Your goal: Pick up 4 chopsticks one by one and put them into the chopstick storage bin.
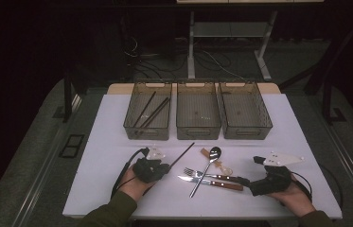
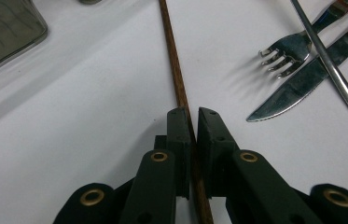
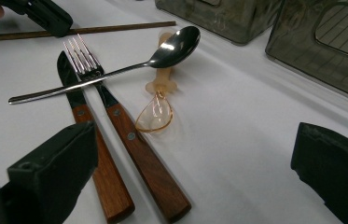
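Left gripper [image 2: 193, 116] pinching the chopstick [image 2: 174, 65] near one end — lift level, clear of the fork [image 2: 288, 53]; right gripper [image 3: 195, 186] spread, idle.

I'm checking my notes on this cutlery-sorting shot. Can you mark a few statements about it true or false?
1. The left gripper has its jaws closed on the chopstick. True.
2. The right gripper holds the fork. False: its jaws are open, holding nothing.
3. The metal spoon lies across the fork and knife. True.
4. The left bin is empty. False: it holds dark chopsticks.
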Available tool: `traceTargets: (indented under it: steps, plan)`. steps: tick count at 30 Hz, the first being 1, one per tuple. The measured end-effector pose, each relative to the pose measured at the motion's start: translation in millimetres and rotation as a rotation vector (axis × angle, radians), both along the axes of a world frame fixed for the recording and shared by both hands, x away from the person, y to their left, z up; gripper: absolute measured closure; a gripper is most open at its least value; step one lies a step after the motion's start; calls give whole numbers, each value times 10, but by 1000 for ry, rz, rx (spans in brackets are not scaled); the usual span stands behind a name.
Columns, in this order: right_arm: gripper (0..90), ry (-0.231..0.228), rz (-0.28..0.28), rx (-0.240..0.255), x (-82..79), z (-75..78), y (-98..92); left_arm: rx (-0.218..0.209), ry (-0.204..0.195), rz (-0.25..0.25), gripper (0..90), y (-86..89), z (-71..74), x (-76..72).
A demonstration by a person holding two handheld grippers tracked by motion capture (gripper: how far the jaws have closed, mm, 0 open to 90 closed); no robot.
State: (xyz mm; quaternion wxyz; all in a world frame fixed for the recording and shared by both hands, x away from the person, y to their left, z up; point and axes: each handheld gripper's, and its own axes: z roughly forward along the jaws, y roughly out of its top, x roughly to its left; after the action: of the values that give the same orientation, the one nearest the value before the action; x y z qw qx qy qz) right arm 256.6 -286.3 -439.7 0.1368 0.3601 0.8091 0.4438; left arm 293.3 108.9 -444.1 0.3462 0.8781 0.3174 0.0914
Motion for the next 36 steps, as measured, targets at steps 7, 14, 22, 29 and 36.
traceTargets:
  steps: [7,14,22,29,36]
  plan:
    - [8,2,-1,-1,3,-1,0,19,-14,-6,830,-16,7,1]
    - [8,-1,2,3,-2,2,-4,42,-27,3,845,-58,23,-23]
    - [8,-1,3,1,-2,2,-2,26,-32,1,845,-8,62,-8]
    - [8,-2,3,2,-3,3,-2,-11,-25,0,845,69,121,2]
    - [8,-1,4,3,-3,3,-2,-42,-18,-16,845,111,160,2]
